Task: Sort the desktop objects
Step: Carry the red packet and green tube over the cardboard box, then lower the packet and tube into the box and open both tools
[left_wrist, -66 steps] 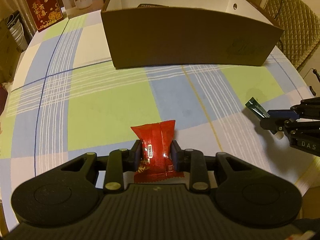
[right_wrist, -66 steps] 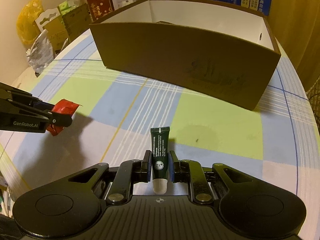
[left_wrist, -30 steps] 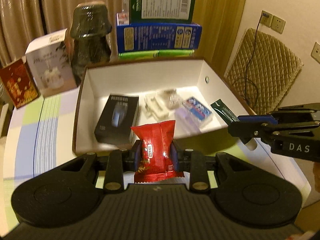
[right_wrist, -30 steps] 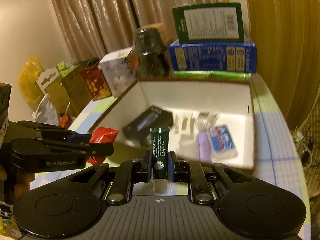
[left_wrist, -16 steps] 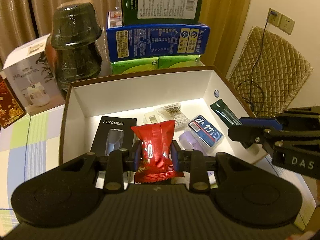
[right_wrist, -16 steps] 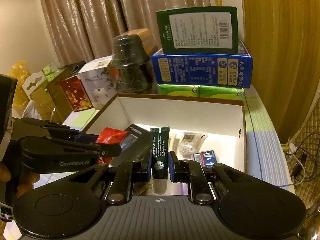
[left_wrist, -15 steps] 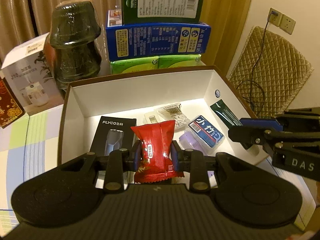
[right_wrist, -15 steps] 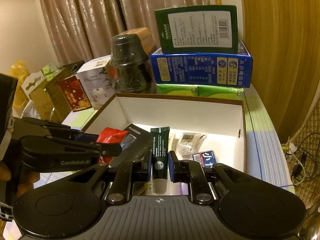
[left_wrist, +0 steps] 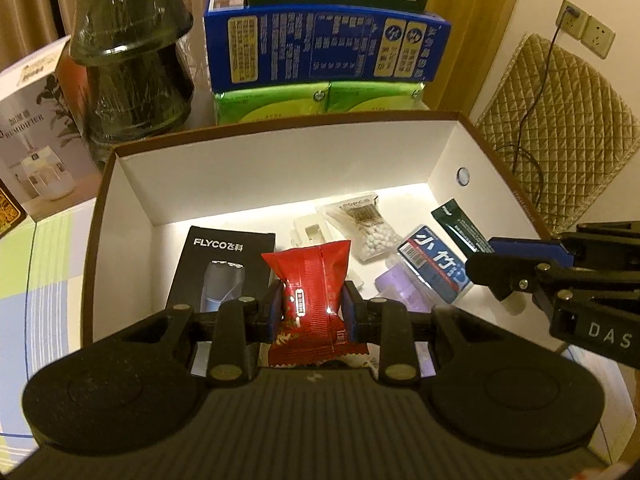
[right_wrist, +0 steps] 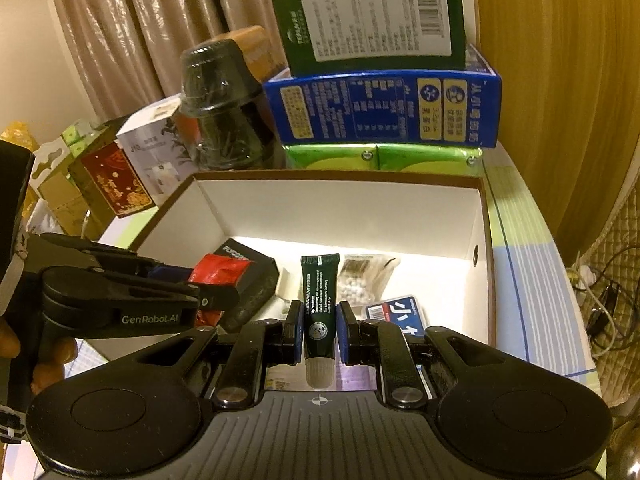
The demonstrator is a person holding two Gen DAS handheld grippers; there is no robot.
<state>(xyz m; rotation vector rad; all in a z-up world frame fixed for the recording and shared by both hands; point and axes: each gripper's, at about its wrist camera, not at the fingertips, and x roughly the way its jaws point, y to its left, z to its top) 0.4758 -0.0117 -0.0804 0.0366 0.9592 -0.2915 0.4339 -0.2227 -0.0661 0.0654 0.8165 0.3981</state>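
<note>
My left gripper (left_wrist: 311,307) is shut on a red snack packet (left_wrist: 310,280) and hangs over the near left part of an open brown box (left_wrist: 280,168) with white inner walls. From the right wrist view the same packet (right_wrist: 218,268) shows in the left gripper (right_wrist: 224,300). My right gripper (right_wrist: 319,330) is shut on a dark green tube (right_wrist: 319,300), cap toward the camera, above the box (right_wrist: 340,208). In the left wrist view the tube (left_wrist: 460,226) sticks out of the right gripper (left_wrist: 486,266) over the box's right side.
Inside the box lie a black shaver box (left_wrist: 224,264), a bag of white beads (left_wrist: 368,224), a white plastic piece (left_wrist: 308,232), a blue-labelled pack (left_wrist: 434,262) and a lilac item (left_wrist: 400,290). Behind it stand blue, green and white cartons (left_wrist: 320,48) and a dark jar (left_wrist: 128,68). A quilted chair (left_wrist: 560,120) is right.
Both grippers have moved forward and slightly down, from the box's near edge to over its inside. Each still holds its item.
</note>
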